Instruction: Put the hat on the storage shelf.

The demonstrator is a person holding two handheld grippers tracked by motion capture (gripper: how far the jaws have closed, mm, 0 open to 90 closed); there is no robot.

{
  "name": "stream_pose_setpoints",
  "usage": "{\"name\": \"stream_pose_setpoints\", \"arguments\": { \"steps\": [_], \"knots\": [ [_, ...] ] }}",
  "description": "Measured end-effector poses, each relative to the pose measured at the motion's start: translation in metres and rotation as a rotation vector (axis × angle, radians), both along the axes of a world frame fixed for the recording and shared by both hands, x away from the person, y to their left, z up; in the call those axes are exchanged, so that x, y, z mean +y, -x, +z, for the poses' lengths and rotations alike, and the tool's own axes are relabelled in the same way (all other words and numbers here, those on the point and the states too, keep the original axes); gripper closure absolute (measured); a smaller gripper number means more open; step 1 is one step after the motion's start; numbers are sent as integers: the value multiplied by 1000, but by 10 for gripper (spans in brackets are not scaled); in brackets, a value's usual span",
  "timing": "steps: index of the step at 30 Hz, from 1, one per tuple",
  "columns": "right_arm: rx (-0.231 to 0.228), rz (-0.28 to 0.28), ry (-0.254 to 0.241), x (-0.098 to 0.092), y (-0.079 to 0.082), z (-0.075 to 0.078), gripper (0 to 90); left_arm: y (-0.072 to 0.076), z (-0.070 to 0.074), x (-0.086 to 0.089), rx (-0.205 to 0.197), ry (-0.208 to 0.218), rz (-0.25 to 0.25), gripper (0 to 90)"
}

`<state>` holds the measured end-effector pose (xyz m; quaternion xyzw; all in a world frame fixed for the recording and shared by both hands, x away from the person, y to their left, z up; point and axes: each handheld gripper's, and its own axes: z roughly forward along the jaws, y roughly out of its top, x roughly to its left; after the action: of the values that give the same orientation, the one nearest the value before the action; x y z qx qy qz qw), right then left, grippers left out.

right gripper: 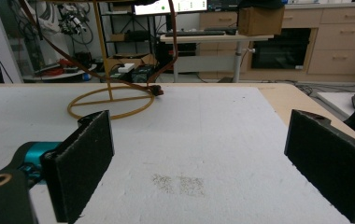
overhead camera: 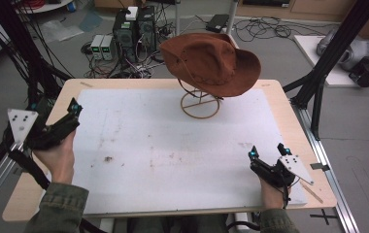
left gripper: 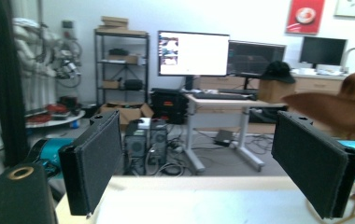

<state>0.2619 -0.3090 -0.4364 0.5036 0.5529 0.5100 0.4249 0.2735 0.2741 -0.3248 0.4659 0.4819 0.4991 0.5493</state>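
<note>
A brown wide-brimmed hat (overhead camera: 211,63) rests tilted on a gold wire stand (overhead camera: 200,104) at the back middle of the table. Its brim (left gripper: 339,109) juts in at the right of the left gripper view, and its strap (right gripper: 159,70) hangs down to the stand's ring base (right gripper: 108,100) in the right gripper view. My left gripper (overhead camera: 73,109) is held at the table's left edge, jaws wide open with nothing between them. My right gripper (overhead camera: 267,151) hovers low over the front right of the table, also open and empty.
The white mat (overhead camera: 173,145) covers the wooden table (overhead camera: 289,111) and carries brownish stains (right gripper: 178,184). Black frame posts (overhead camera: 328,53) stand at both sides. Computers and cables (overhead camera: 134,34) lie on the floor behind the table.
</note>
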Motion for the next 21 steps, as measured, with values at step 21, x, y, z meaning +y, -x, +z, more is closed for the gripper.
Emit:
{"name": "stream_pose_setpoints", "arguments": {
  "steps": [21],
  "knots": [
    [14,-6,-8,-2,0,-3,74,38,-114,9,108,-7,48,169]
  ]
}}
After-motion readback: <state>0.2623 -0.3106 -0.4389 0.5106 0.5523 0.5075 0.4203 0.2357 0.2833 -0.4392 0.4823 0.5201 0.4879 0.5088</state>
